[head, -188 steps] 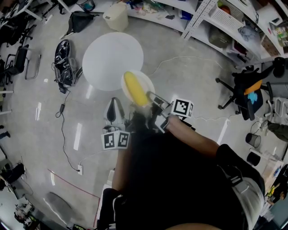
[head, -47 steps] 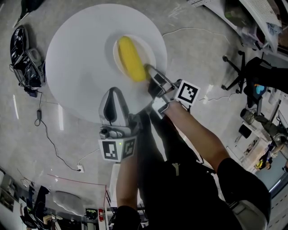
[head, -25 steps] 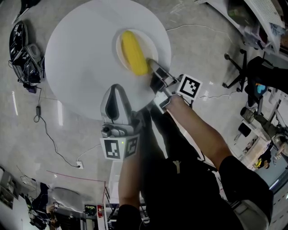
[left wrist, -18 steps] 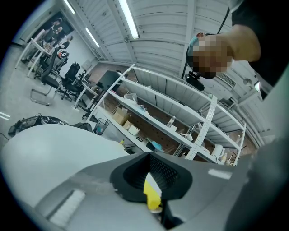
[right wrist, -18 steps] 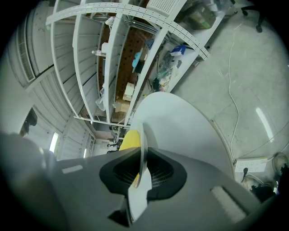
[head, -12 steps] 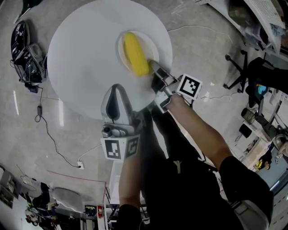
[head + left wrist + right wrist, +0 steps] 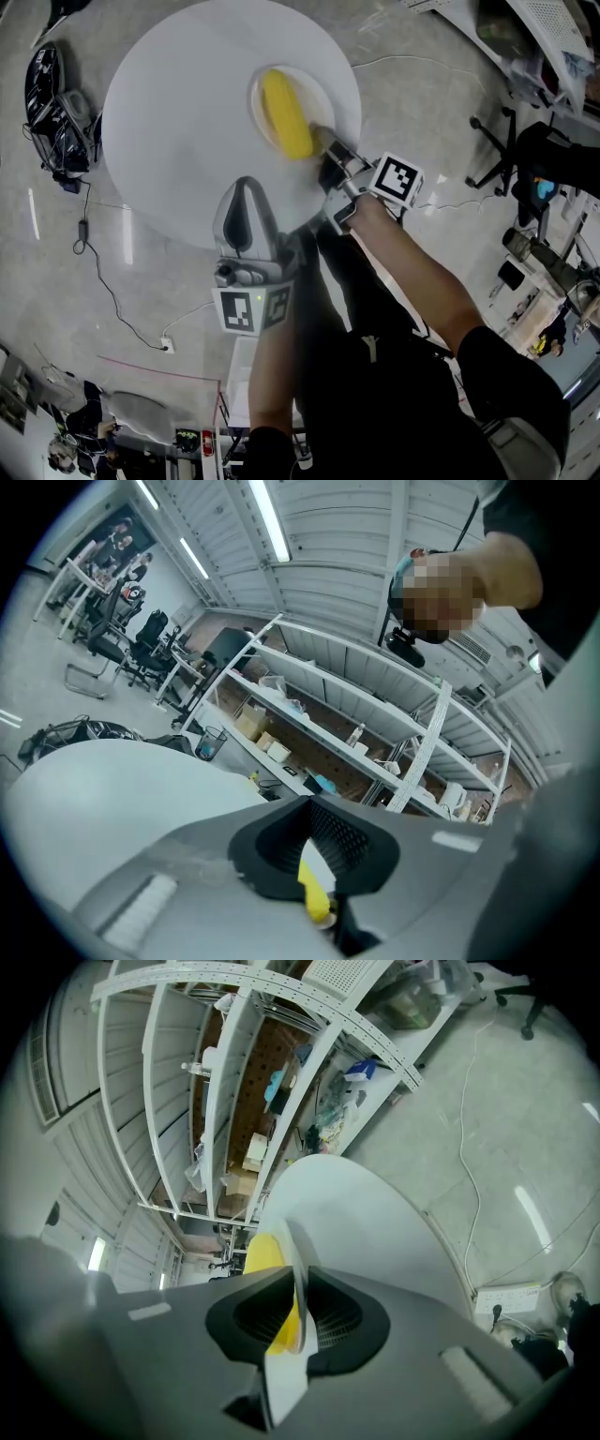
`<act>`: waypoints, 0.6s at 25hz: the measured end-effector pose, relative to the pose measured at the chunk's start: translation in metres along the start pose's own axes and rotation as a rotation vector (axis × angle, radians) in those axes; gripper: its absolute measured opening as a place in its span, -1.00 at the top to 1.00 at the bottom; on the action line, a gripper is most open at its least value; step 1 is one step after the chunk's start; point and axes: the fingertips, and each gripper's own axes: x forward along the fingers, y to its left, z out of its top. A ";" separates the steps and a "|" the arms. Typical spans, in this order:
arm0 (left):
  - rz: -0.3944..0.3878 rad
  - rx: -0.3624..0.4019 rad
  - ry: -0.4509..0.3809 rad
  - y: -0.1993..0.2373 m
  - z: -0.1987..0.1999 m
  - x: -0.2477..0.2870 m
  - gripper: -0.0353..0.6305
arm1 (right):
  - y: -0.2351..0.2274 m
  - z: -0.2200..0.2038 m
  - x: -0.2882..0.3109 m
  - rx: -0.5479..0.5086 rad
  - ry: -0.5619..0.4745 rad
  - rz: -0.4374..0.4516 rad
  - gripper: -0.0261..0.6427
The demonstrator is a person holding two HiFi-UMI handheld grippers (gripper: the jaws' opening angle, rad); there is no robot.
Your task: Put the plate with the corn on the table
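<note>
Nearest us, the left claw (image 7: 242,185) hung over the surface's (image 7: 169,122) 6 o'clock edge, its jaws together on nothing. Just beyond it, toward 2 o'clock, the right claw (image 7: 322,141) pinched the plate (image 7: 319,94) at the rim's 5 o'clock point. Its jaws had just been easing apart a little, yet the rim stood between them with the pads against it. The plate lay on the 3 o'clock side of the round surface, well inside the edge. The corn (image 7: 286,112) lay across it from 11 to 5 o'clock.

We judged the carry over and the set-down nearly done, since the plate looked to be resting flat, with the release just beginning. The next move called for the right jaws to spread clear of the rim. Then the claw should draw back toward 5 o'clock, low and straight, so that the plate did not tip or drag and the corn did not roll.
</note>
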 end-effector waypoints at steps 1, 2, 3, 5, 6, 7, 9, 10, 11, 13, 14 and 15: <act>0.001 0.000 0.000 0.001 0.000 0.000 0.88 | 0.001 0.000 0.000 0.002 -0.002 -0.002 0.76; 0.002 0.000 0.000 0.001 0.001 0.000 0.88 | 0.002 0.001 0.000 0.001 -0.003 -0.001 0.75; 0.004 -0.001 -0.002 0.001 0.002 0.000 0.88 | 0.003 0.001 0.000 0.000 -0.004 0.000 0.74; 0.004 -0.001 -0.005 0.000 0.003 0.001 0.88 | 0.005 0.001 0.000 -0.003 -0.005 0.004 0.72; 0.004 -0.002 -0.007 -0.001 0.004 0.001 0.88 | 0.006 0.001 -0.001 0.000 -0.006 0.004 0.69; 0.004 -0.002 -0.008 -0.001 0.004 0.000 0.88 | 0.006 0.001 -0.001 0.002 -0.007 0.002 0.68; 0.003 -0.003 -0.010 -0.002 0.004 0.000 0.88 | 0.005 0.001 -0.002 -0.004 -0.009 -0.005 0.62; 0.002 -0.003 -0.011 -0.002 0.004 0.000 0.88 | 0.006 0.002 -0.002 -0.011 -0.009 -0.009 0.61; 0.001 -0.002 -0.012 -0.002 0.004 0.000 0.88 | 0.006 0.002 -0.003 -0.019 -0.009 -0.012 0.61; -0.001 -0.003 -0.010 -0.002 0.004 0.000 0.88 | 0.009 0.002 -0.003 -0.040 -0.005 -0.018 0.61; -0.001 -0.003 -0.007 -0.002 0.004 -0.001 0.88 | 0.010 0.002 -0.002 -0.051 -0.002 -0.021 0.61; -0.002 -0.004 -0.005 -0.001 0.003 -0.001 0.88 | 0.011 0.001 -0.003 -0.058 0.000 -0.026 0.61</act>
